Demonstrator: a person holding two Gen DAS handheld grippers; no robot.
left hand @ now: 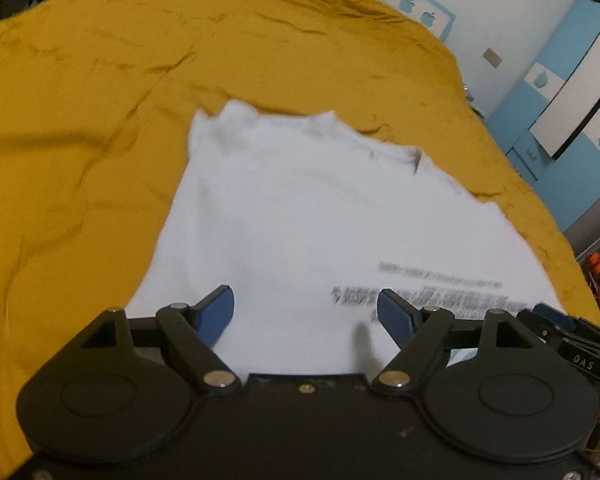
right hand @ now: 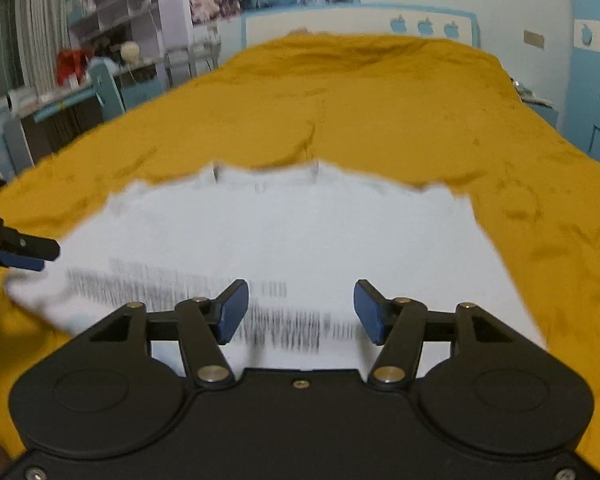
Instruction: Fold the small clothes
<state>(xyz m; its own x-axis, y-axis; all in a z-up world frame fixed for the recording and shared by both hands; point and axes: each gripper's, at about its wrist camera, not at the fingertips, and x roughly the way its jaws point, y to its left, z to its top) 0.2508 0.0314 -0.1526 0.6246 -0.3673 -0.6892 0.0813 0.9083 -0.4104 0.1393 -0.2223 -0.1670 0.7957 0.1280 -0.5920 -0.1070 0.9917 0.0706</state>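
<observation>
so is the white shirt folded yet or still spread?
Spread: the white shirt lies flat on the yellow bedcover, collar far, no fold visible.

White T-shirt [left hand: 300,208] with blurred dark print, flat on mustard bedspread [left hand: 80,120]; collar far end

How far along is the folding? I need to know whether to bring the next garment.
Done: the white T-shirt lies spread flat on the yellow bedspread, collar at the far end, printed text near the grippers. In hand: nothing; the left gripper and right gripper both hover open over the near part, jaws empty. Left: every fold, since no fold is visible yet. Hold the next garment for now.
</observation>
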